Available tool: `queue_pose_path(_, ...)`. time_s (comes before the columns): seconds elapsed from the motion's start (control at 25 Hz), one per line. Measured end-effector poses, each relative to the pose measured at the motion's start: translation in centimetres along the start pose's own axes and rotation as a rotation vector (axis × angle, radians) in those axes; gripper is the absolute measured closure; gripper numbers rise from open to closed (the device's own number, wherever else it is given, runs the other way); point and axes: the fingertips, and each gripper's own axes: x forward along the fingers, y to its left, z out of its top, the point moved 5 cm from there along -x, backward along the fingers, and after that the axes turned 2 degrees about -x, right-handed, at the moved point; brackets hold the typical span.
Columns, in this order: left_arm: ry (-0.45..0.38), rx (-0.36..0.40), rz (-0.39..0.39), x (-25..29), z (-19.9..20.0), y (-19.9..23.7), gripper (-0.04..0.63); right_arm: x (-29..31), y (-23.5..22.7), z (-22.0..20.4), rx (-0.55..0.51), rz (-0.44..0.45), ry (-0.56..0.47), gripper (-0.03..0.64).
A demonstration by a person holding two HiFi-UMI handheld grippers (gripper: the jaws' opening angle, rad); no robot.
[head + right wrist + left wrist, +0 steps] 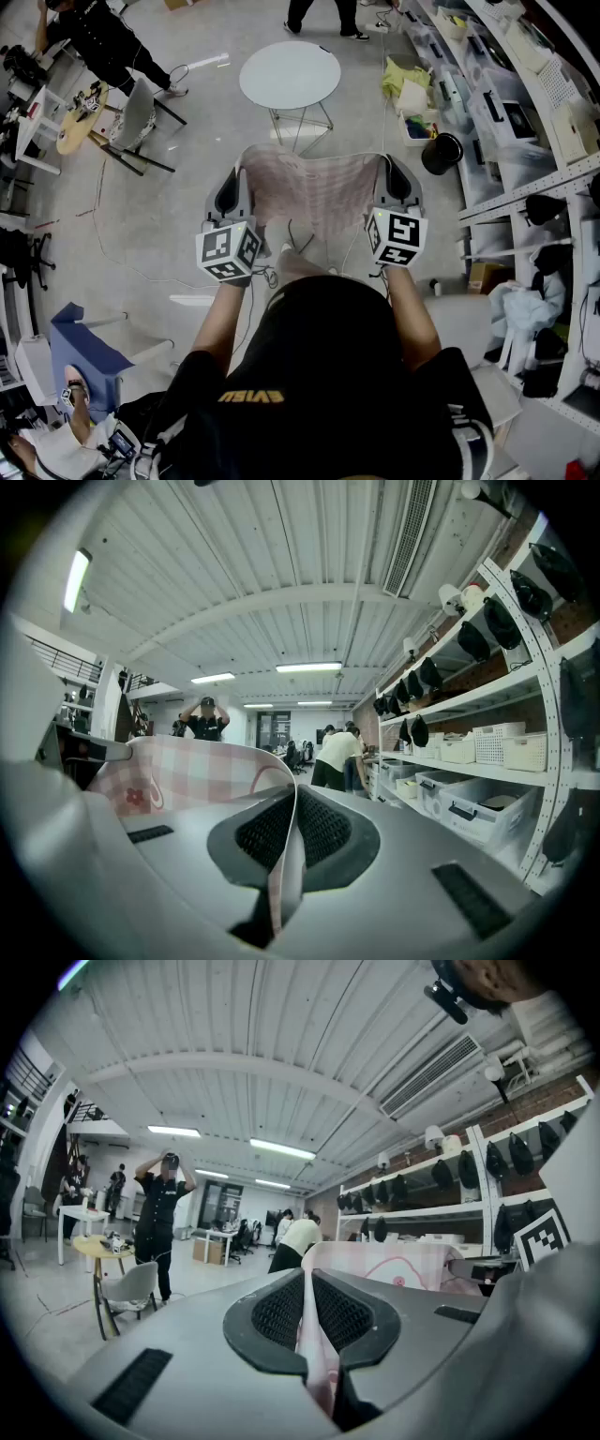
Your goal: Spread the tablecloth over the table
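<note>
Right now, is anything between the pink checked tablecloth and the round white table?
Nothing visible. The pink checked fabric tablecloth is stretched between the left hand-held gripper and right hand-held gripper; only grey floor separates it from the round white table, whose top looks bare.

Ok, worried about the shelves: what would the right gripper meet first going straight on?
Nothing near: the right gripper, shut on the tablecloth, points through open space beside the shelves. Far ahead is a person in a pale shirt; depth unclear.
</note>
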Motion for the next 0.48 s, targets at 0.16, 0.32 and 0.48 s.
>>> queue_pose_path(0.16,-0.024,0.008,-0.001,0.18,-0.15,-0.44,0.558,0.23,-0.48,-0.13,0.003,-0.009,-0.008,0.611)
queue_pose_path(0.32,-0.039,0.013,-0.006,0.24,-0.14,0.02,0.558,0.48,-0.47,-0.15,-0.005,-0.025,0.003,0.612)
queue_pose_path(0.48,-0.041,0.021,-0.002,0.16,-0.27,0.49,0.558,0.80,-0.44,-0.50,-0.017,-0.010,0.014,0.612)
